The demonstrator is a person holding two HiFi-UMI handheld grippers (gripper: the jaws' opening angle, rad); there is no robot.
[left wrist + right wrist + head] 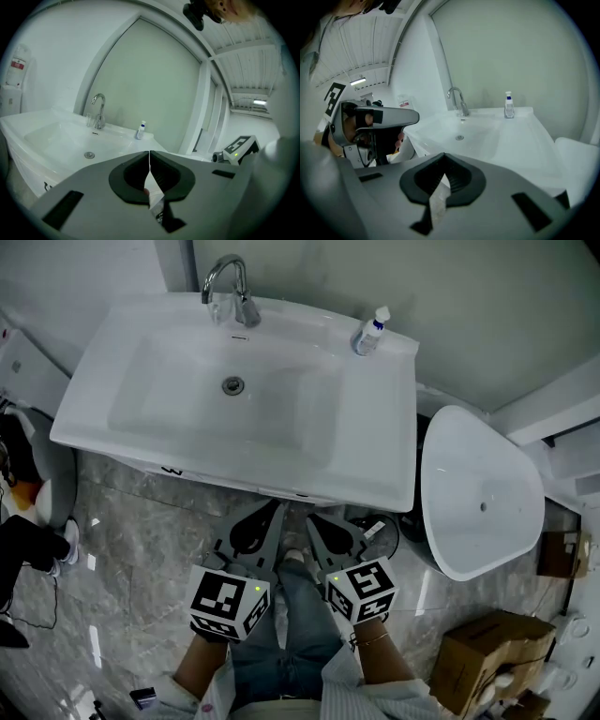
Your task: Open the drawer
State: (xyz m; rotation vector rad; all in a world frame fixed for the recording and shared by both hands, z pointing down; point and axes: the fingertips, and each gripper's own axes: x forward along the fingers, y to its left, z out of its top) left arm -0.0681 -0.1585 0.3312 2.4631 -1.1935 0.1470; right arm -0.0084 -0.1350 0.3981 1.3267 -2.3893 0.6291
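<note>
A white washbasin (pixel 366 442) juts out from the wall, and its rim hides the drawer below it in the head view. In the left gripper view only a white cabinet front (pixel 26 176) shows under the basin. My left gripper (pixel 278 506) and right gripper (pixel 311 519) are side by side just in front of the basin's front edge, pointing toward it. On the left gripper (pixel 149 157) the jaws meet with nothing between them. The right gripper (pixel 442 158) is likewise shut and empty. Neither touches the basin or cabinet.
A faucet (pixel 231 285) and a soap bottle (pixel 371 331) stand at the basin's back. To the right of the basin is a white toilet (pixel 480 491), with a cardboard box (pixel 487 652) on the marble floor nearer me. Someone's dark leg and shoe (pixel 42 542) are at the left.
</note>
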